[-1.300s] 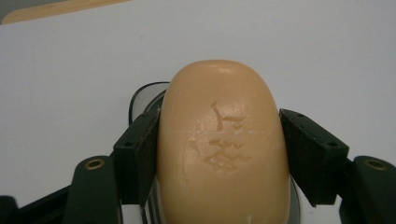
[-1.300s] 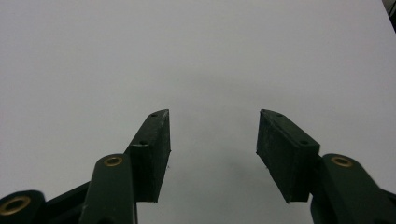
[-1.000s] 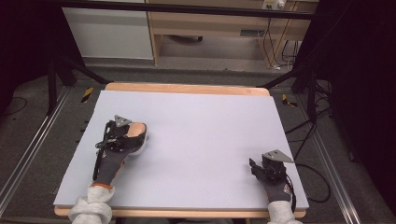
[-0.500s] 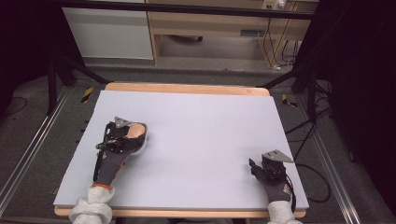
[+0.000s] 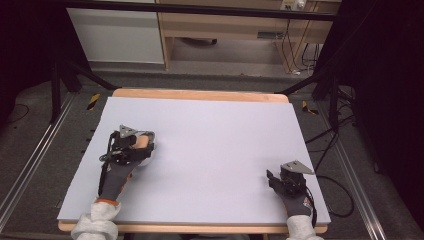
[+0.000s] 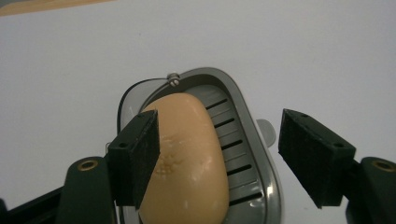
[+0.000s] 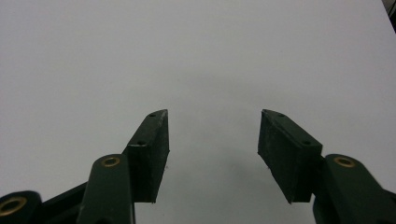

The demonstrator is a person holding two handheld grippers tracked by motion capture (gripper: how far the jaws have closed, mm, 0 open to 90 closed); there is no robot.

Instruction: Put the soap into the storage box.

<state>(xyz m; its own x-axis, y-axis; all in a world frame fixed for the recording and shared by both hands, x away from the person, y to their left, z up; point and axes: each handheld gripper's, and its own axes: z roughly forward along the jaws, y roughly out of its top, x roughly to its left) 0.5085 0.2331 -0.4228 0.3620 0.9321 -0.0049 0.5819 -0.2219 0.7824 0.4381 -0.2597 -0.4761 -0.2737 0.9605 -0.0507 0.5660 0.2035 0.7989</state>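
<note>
tan soap bar (image 6: 187, 158) in a grey dish (image 6: 252, 154) — between the left gripper (image 6: 219, 156)'s wide jaws; right gripper (image 7: 212, 154) wide, empty.

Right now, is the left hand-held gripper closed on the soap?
No, the left hand-held gripper is open, its jaws spread either side of the soap lying in the soap dish.
</note>
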